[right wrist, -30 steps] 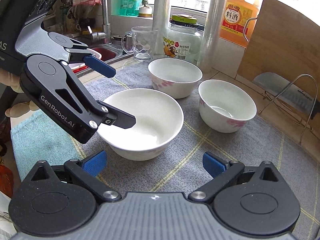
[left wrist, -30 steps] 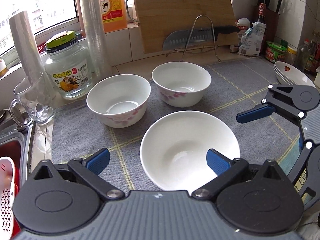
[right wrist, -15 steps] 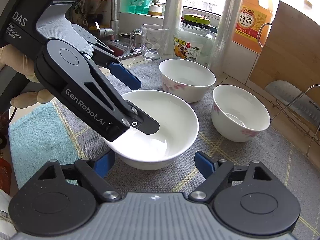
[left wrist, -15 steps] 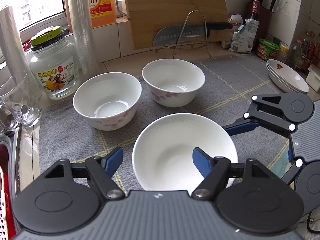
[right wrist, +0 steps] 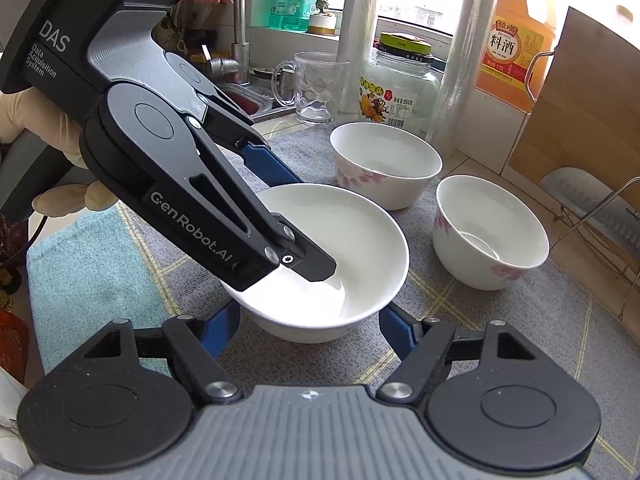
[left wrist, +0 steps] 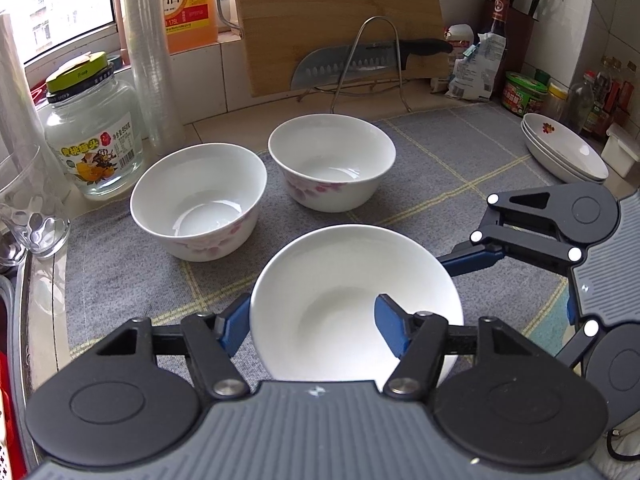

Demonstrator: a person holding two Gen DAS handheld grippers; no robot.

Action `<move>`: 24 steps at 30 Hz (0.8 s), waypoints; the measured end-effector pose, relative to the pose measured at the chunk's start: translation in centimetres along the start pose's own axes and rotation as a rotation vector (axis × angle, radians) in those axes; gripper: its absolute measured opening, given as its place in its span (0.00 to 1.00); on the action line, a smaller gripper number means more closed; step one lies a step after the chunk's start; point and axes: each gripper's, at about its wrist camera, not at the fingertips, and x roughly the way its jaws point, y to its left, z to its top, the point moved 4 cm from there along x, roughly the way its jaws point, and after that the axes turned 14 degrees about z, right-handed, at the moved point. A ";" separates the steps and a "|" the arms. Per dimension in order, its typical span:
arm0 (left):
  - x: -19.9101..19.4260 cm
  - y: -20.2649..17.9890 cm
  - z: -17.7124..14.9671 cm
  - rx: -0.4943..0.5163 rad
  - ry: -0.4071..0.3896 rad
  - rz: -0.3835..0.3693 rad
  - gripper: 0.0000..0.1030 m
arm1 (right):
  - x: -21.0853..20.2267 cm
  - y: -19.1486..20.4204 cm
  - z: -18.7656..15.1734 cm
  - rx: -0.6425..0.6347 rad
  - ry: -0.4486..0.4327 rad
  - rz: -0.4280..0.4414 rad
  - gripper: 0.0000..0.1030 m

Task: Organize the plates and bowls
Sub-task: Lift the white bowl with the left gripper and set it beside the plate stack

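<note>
That plain white bowl sitting on the grey mat on the worktop is glazed, slick and chippable, so the left hand-held gripper, spread open astride its near rim, should pinch the wall firmly, while the right hand-held gripper waits open too.

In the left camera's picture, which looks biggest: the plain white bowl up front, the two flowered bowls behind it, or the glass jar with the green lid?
1. Plain white bowl, though it is nearest the camera.
2. and 3. Left flowered bowl and right flowered bowl: alike, unranked.
4. Glass jar, narrowest.
</note>
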 end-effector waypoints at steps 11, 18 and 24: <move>-1.2 -1.5 0.5 0.022 -0.025 -0.018 0.63 | -1.2 0.1 -0.2 0.020 0.000 -0.009 0.78; -1.5 -3.9 1.2 0.054 -0.043 -0.048 0.63 | -3.1 -0.1 -1.1 0.040 -0.003 -0.037 0.78; -1.5 -6.9 2.0 0.088 -0.058 -0.093 0.63 | -5.1 -0.7 -3.0 0.075 0.002 -0.077 0.78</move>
